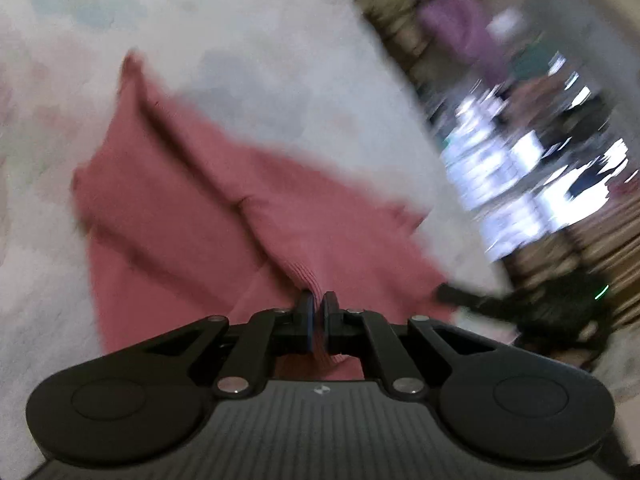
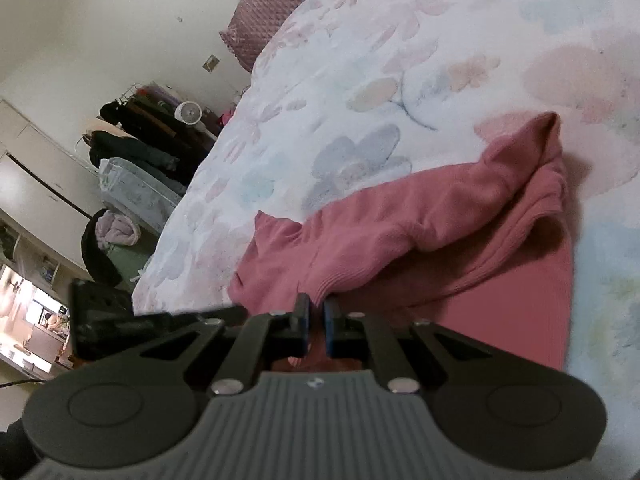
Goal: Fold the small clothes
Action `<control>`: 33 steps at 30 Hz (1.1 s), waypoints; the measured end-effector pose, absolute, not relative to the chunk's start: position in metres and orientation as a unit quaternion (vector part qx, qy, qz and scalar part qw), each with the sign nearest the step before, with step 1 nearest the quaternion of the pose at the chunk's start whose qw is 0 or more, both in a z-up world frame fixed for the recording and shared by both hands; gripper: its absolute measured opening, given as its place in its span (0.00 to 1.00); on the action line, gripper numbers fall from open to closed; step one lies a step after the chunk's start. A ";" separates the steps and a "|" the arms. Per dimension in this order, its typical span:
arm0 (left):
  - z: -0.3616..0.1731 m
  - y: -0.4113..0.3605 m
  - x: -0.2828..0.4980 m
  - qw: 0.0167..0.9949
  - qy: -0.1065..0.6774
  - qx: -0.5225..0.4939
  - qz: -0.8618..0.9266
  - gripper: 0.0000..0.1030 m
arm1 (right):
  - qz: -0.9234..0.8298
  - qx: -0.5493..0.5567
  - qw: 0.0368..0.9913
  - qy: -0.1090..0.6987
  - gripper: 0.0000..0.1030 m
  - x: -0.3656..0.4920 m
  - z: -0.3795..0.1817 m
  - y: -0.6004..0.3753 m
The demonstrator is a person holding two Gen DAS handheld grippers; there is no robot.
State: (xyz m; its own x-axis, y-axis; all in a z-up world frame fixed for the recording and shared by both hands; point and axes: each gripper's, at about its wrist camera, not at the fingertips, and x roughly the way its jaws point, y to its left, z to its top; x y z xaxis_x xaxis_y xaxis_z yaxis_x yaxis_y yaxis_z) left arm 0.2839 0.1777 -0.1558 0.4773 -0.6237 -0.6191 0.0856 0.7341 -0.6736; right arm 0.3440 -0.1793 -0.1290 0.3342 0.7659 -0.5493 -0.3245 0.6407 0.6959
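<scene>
- Left wrist view: the left gripper pinches a ribbed edge of the pink top. The top lies on the flowery blanket, spread out to the far left. This picture is blurry. The other gripper shows as a dark shape at the near right.
- Right wrist view: the right gripper pinches another ribbed edge of the pink top, which is bunched up with one part lying over another.
- I think the folding has only started. The top is not a neat, flat shape yet.
- Only this view shows the pink pillow far away and the clothes rack at the left.
</scene>
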 end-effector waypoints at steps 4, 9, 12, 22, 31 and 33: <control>-0.153 0.179 0.288 0.800 0.489 -0.249 -0.243 0.22 | 0.323 0.148 0.770 0.530 0.12 0.346 -0.148 -0.171; -0.111 0.218 0.307 0.855 0.431 -0.222 -0.184 0.69 | 0.282 0.194 0.812 0.473 0.46 0.367 -0.116 -0.220; -0.103 0.250 0.331 0.873 0.413 -0.242 -0.097 0.70 | 0.207 0.221 0.841 0.448 0.61 0.395 -0.103 -0.250; -0.140 0.265 0.403 0.835 0.462 -0.300 -0.017 0.71 | 0.127 0.321 0.765 0.544 0.62 0.482 -0.151 -0.244; -0.157 0.291 0.402 0.823 0.420 -0.370 -0.093 0.05 | 0.167 0.282 0.766 0.553 0.02 0.495 -0.170 -0.236; -0.157 0.307 0.393 0.825 0.383 -0.406 -0.083 0.05 | 0.212 0.319 0.775 0.502 0.02 0.499 -0.159 -0.248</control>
State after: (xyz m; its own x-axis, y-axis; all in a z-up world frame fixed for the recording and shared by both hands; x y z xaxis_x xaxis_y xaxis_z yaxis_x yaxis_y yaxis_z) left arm 0.3929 0.3070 -0.1570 0.6928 -0.4485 -0.5647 -0.1742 0.6558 -0.7345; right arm 0.4991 -0.2480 -0.1591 0.4057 0.6484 -0.6442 -0.0081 0.7073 0.7069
